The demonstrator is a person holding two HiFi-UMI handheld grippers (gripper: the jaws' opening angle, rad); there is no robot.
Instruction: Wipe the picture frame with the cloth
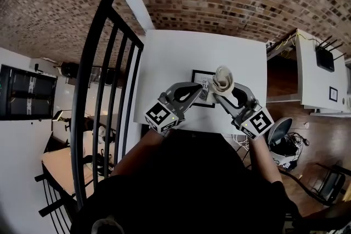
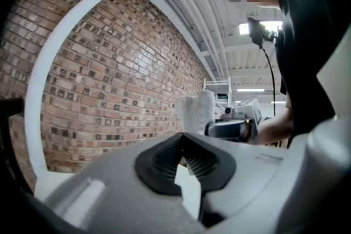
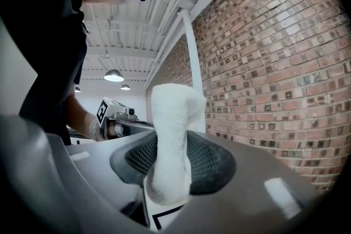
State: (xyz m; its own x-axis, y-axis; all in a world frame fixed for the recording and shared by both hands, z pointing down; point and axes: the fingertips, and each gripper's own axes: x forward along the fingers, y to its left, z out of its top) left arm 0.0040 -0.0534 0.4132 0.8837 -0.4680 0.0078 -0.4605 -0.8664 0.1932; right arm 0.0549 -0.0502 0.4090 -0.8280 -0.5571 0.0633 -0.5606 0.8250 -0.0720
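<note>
Right claw clamped on the rolled white terry cloth | left claw pinched together, empty | small black picture frame flat on the white table, under both tips | I'd lower the cloth flat, brace the frame's edge and stroke lightly.

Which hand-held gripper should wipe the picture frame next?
Right: the right hand-held gripper grips the cloth, close to the picture frame. The left hand-held gripper is shut and empty.
</note>
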